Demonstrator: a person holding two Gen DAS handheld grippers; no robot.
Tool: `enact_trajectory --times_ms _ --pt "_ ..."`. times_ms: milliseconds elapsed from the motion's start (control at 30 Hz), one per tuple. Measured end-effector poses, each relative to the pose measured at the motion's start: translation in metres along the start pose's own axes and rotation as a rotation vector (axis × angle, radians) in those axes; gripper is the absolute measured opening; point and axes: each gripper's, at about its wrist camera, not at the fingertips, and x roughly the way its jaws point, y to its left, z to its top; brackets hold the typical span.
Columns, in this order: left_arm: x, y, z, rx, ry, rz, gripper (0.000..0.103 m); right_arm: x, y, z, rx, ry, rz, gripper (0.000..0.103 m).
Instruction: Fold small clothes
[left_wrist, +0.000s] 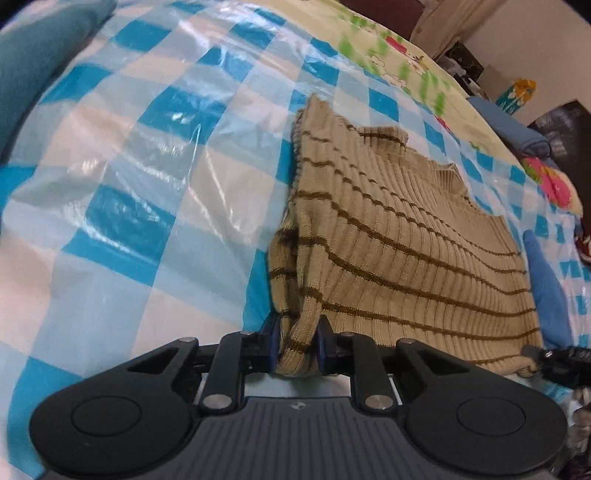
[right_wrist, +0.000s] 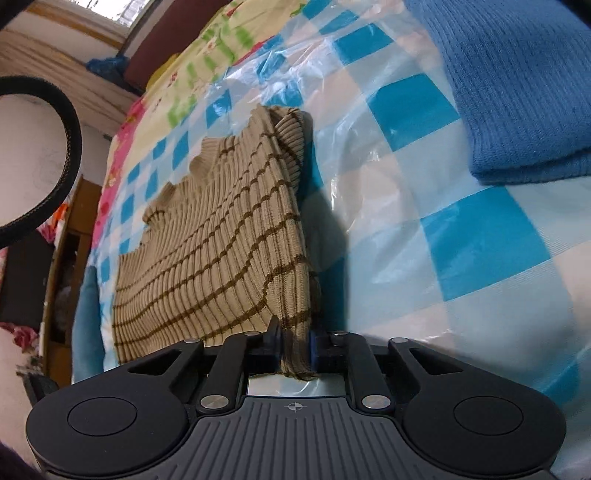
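In the left wrist view, the left hand-held gripper (left_wrist: 297, 345) is clenched on a bunched corner of the striped sweater (left_wrist: 388, 236), with beige ribbed knit squeezed between its two blue pads. The sweater lies on the bed, on a blue and white checked plastic sheet (left_wrist: 140, 177), and spreads away to the far right of this gripper. Its left edge looks already doubled, because a second layer shows under the top one. At the right border, the tip of the other gripper touches the near hem, and a blue garment (left_wrist: 546, 288) lies just beside the sweater. A teal cloth (left_wrist: 40, 48) is in the far left corner.

In the right wrist view, the right hand-held gripper (right_wrist: 295, 349) is also clenched on the near hem of the sweater (right_wrist: 221, 236), at its right corner. The knit rises a little from the sheet (right_wrist: 424, 221) near the grip and casts a shadow on its right side. A folded blue knit (right_wrist: 517, 85) rests on the far right, well apart from the sweater.

I judge that the step in hand is to carry the near hem over to the far collar edge. To do it well, both grippers should rise together and keep the hem stretched between them, so the knit does not sag in the middle. They should lay the hem level with the far edge. The plastic sheet looks slippery, so the lower layer may slide if the pull is too quick.
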Motion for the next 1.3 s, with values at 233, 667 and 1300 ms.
enact_trajectory --times_ms 233,667,1300 --pt "-0.029 -0.006 0.005 0.049 -0.104 0.067 0.025 -0.03 0.031 0.005 -0.149 -0.141 -0.082 0.028" --pt "0.01 -0.035 0.044 0.129 -0.28 0.138 0.032 0.048 0.049 0.073 -0.178 -0.221 -0.159 0.012" --pt "-0.003 -0.032 0.028 0.111 -0.346 0.212 0.036 0.016 0.022 0.059 -0.138 -0.357 -0.185 0.017"
